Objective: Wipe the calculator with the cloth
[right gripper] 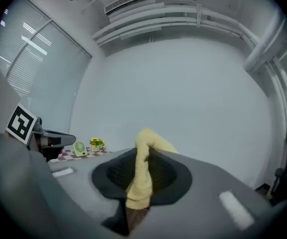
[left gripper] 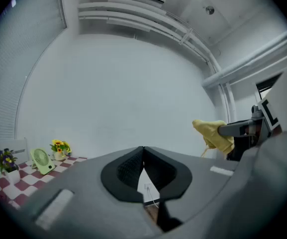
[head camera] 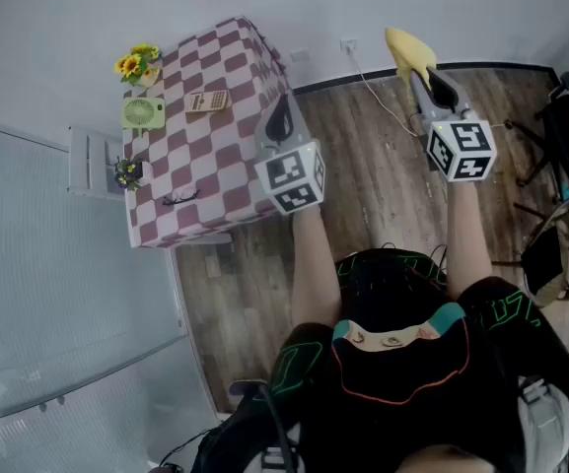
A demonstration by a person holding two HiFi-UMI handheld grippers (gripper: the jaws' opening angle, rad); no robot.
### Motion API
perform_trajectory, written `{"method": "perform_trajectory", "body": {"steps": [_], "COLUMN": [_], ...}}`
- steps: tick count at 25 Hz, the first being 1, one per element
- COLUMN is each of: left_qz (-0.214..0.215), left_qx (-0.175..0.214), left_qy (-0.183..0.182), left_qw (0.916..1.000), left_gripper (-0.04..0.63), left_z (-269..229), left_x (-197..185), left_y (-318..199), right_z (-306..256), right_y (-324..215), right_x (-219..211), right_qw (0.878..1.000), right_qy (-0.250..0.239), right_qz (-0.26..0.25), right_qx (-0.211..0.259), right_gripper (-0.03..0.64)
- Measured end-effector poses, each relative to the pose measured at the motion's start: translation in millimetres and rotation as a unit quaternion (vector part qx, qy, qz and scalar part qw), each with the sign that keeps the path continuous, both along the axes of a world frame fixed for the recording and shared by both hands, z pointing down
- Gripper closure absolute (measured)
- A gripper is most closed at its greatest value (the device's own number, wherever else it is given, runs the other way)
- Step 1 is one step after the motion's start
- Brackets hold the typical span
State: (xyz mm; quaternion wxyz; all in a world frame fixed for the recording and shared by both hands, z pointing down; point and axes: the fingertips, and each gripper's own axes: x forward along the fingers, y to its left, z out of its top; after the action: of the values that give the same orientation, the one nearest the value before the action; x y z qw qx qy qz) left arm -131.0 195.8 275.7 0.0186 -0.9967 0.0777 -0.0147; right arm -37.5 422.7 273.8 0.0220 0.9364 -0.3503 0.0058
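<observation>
Head view, from the left: the checked table [head camera: 235, 166] carries a green fan [head camera: 143, 113], with the calculator [head camera: 207, 101] lying flat just beside it. Both grippers hang in the air, off the table and apart from it. The left gripper [head camera: 280, 118] has its jaws pressed together on nothing. The right gripper [head camera: 440, 85] is further off, clamped on the yellow cloth [head camera: 408, 52], which droops from its tips. I'd say wiping hasn't begun. Next, the cloth must travel left and down onto the calculator.
</observation>
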Motion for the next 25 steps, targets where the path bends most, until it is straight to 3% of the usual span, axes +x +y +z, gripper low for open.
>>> {"method": "perform_trajectory", "body": {"steps": [6, 15, 20, 25], "left_qz": [0.008, 0.006, 0.021, 0.008], "left_qx": [0.001, -0.008, -0.010, -0.017], "left_qy": [0.002, -0.002, -0.002, -0.018], "left_qw": [1.0000, 0.9999, 0.9997, 0.9997], "left_gripper": [0.586, 0.586, 0.586, 0.586], "left_z": [-1.8, 12.5, 15.2, 34.2], "left_x": [3.6, 3.1, 19.1, 44.2], "left_y": [-8.3, -16.3, -9.5, -30.0], "right_z": [-4.2, 6.8, 3.2, 20.3], "right_y": [-7.7, 1.3, 11.3, -10.9], "right_x": [-0.7, -2.8, 12.4, 41.3], "right_qw": [1.000, 0.999, 0.999, 0.999], "right_qy": [0.002, -0.015, -0.015, -0.022], "right_qz": [0.004, 0.026, 0.037, 0.023], "right_qx": [0.031, 0.027, 0.037, 0.028], "right_gripper": [0.552, 0.551, 0.551, 0.551]}}
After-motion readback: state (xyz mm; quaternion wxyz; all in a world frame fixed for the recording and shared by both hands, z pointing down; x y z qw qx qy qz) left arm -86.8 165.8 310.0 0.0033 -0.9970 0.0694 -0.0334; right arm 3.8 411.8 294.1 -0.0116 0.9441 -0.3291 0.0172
